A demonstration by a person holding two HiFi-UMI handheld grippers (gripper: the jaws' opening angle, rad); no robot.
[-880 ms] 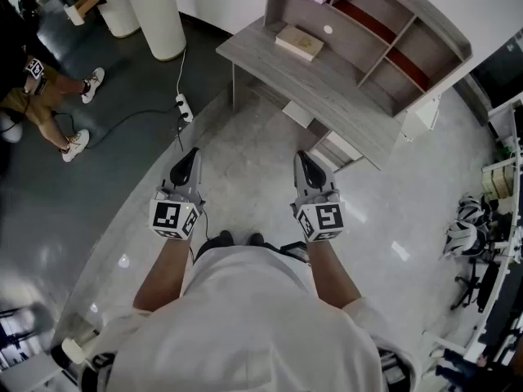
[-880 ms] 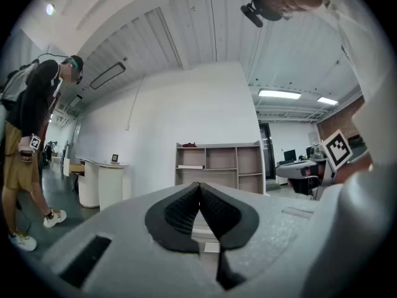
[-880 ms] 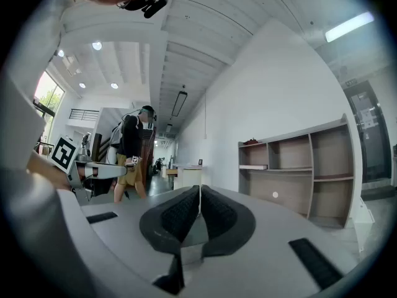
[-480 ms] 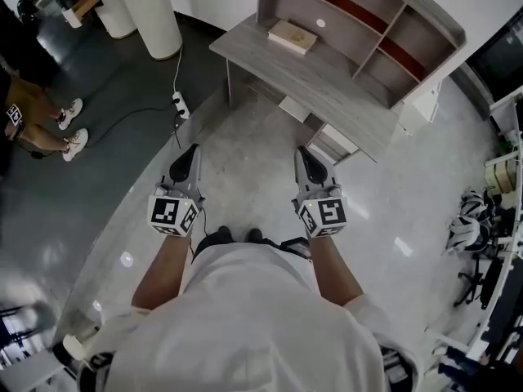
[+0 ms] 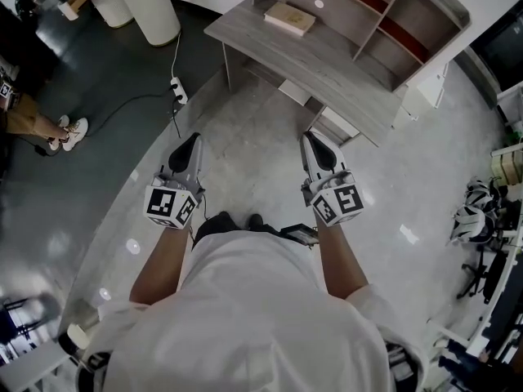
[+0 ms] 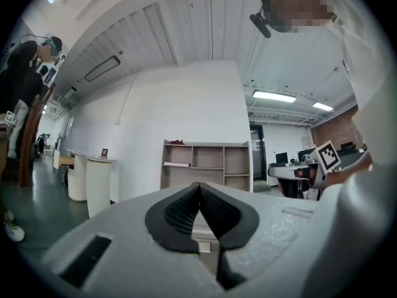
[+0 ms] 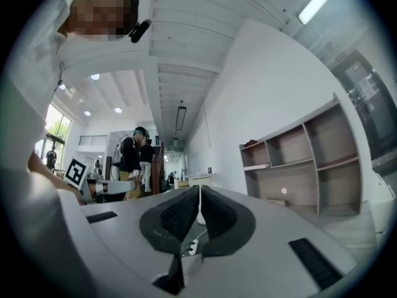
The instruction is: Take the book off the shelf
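**Approach: both grippers empty**

Left gripper point(image 5: 193, 140) and right gripper point(image 5: 310, 137): jaws pressed together on nothing. The book point(image 6: 177, 164) lies flat in the shelf's point(image 6: 224, 160) upper left compartment, well ahead. Step closer, then spread the jaws before reaching.

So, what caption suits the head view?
Left gripper and right gripper, both shut and empty, face a desk with a tan book.
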